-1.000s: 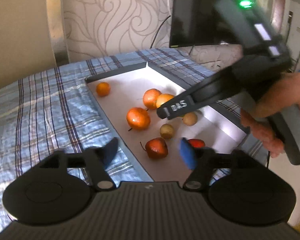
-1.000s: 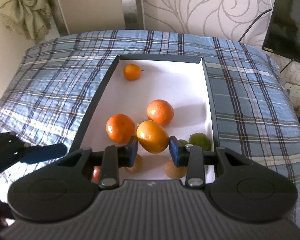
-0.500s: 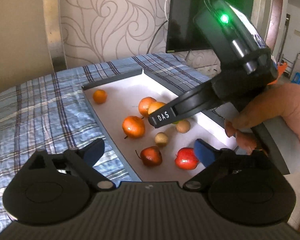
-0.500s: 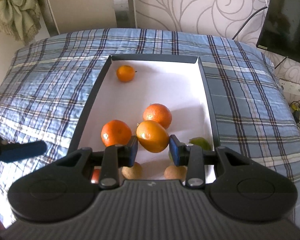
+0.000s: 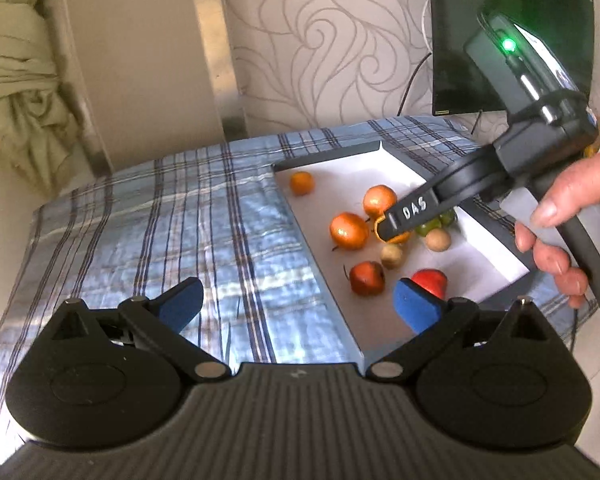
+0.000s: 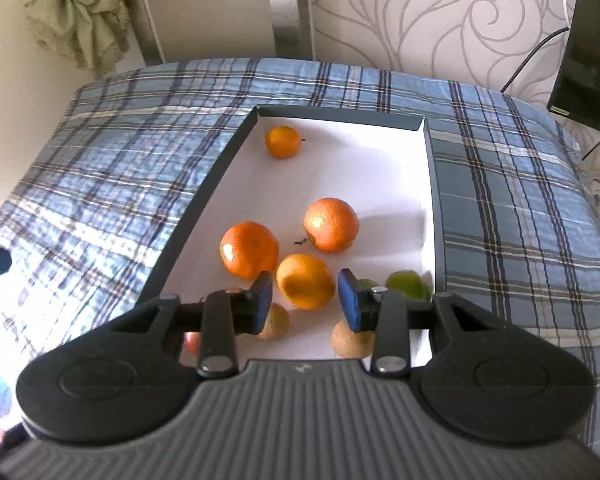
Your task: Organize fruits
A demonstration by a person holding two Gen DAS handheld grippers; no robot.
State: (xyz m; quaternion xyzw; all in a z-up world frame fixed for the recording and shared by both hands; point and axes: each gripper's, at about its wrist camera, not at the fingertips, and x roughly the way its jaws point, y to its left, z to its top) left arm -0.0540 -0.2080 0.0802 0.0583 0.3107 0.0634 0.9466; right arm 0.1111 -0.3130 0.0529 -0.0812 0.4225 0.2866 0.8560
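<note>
Shallow tray point(image 6: 204, 200), dark-rimmed, white-floored, set on a table under a blue plaid cloth point(image 6: 120, 168); all fruit lay inside it.

Fruit, far end: one small orange point(image 6: 283, 142) alone near the far left corner.

Fruit, middle: two larger oranges, one to the left point(image 6: 249, 249) and one to the right point(image 6: 331, 224) with a short stem, near each other but apart.

Fruit, near end: a yellow-orange fruit point(image 6: 306, 281) resting on the tray floor, between the blue pads of the right gripper point(image 6: 305, 302). Jaws were opening; a gap showed on each side, so the pads no longer pressed on the fruit and it was released. Green fruits point(image 6: 408, 286) sat against the right wall. Two small tan round fruits point(image 6: 350, 340) lay closest to the camera, partly hidden by the fingers. In the left wrist view, a red-brown stemmed fruit point(image 5: 366, 278) and a bright red fruit point(image 5: 430, 282) lay at the near end.

Right gripper, as seen from the left wrist: a person's hand point(image 5: 560, 224) held its handle, and the finger marked "DAS" covered part of the yellow-orange fruit.

Left gripper point(image 5: 298, 306): jaws spread wide and opening, nothing between the pads, one pad over the cloth and the other over the tray's near end.

Surroundings: swirl-patterned wallpaper point(image 6: 440, 20), dark screen point(image 5: 500, 32), bundled pale curtain point(image 6: 84, 20).
</note>
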